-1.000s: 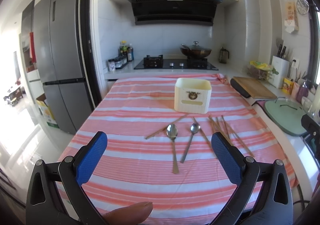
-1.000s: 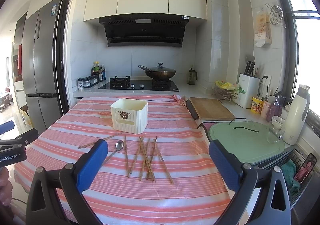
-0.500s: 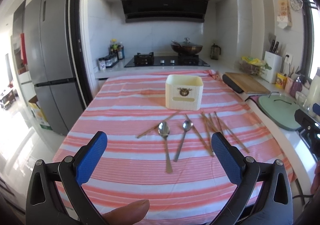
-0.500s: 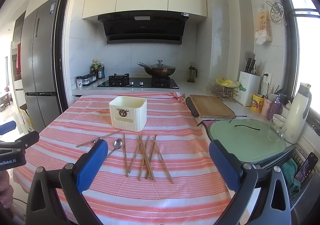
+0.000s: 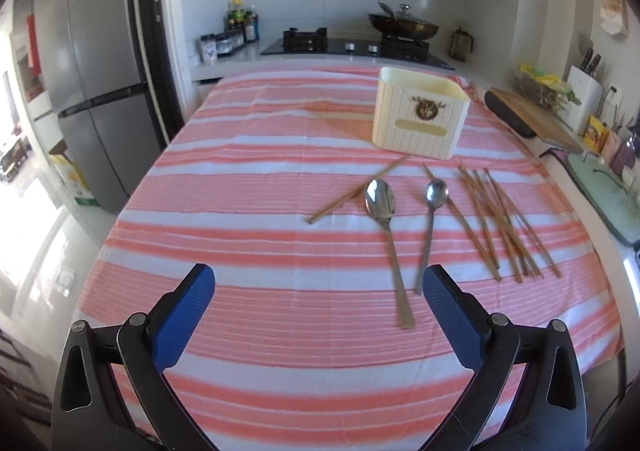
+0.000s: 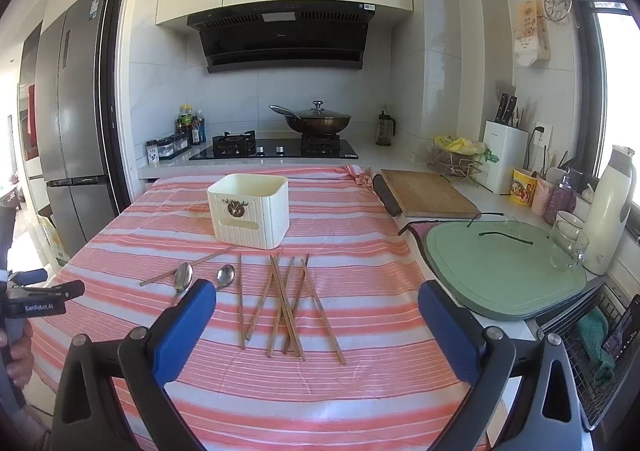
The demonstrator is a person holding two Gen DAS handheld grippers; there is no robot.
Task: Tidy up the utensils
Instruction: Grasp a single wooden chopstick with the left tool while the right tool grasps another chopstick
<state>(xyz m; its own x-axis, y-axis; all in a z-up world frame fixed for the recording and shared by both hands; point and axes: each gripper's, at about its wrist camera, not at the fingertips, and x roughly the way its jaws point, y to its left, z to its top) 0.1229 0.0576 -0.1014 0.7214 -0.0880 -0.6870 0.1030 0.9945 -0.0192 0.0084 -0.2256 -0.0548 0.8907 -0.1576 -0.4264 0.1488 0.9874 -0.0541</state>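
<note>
Where the right gripper (image 6: 316,315) gapes, spoon handles (image 6: 175,295) (blocked) vanish.

The utensil holder (image 6: 250,211) stands on the desk (image 6: 360,235), toward its far side. Nearer than the holder lie two spoons (image 5: 382,207) side by side at left and a cluster of chopsticks (image 6: 286,301) at right. One chopstick (image 5: 356,191) lies apart, left of the spoons.
</note>
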